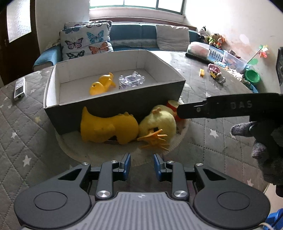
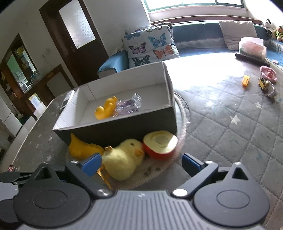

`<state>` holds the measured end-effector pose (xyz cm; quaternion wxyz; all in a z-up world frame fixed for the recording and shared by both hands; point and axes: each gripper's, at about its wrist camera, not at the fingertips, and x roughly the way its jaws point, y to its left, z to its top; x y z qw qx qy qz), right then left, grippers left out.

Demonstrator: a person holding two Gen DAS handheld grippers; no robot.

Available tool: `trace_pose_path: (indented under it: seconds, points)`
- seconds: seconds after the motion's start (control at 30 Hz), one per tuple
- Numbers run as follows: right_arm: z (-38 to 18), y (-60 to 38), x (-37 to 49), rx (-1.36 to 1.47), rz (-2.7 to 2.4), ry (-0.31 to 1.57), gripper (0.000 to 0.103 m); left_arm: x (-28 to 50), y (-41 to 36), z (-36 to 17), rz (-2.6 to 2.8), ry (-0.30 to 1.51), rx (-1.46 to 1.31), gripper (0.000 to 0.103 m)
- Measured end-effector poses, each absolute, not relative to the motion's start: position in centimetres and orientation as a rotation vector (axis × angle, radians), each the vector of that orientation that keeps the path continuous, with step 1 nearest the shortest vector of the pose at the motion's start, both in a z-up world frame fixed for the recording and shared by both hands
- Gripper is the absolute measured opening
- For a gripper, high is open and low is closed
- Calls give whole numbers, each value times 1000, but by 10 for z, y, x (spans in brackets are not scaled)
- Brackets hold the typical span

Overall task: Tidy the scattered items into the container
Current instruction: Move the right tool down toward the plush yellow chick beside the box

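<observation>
With the right gripper spread wide around the plush chick at lower centre — below the box — we'd close gently on its body, the left gripper part-open, empty.

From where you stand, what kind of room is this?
Most likely a home living room: a blue sofa with butterfly cushions under a window, a quilted table cover, and stuffed toys piled at the far end.

Box wall blocks behind toys; near side open.
</observation>
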<state>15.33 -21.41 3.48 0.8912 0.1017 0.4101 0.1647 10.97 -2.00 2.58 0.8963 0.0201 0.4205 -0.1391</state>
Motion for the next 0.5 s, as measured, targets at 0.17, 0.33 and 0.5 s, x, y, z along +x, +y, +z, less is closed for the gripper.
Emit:
trace_pose_path:
  seconds: [0.17,0.33,0.5]
  points:
    - [31,-219,156,229,329,866,95,109,-27,24,-304,878,42,31]
    - [31,-221,161,286,359,886,92,112,-28,25,-304,874,36,31]
    - [30,-214,169,354,393,924,87,114,-29,30,-323,858,39,31]
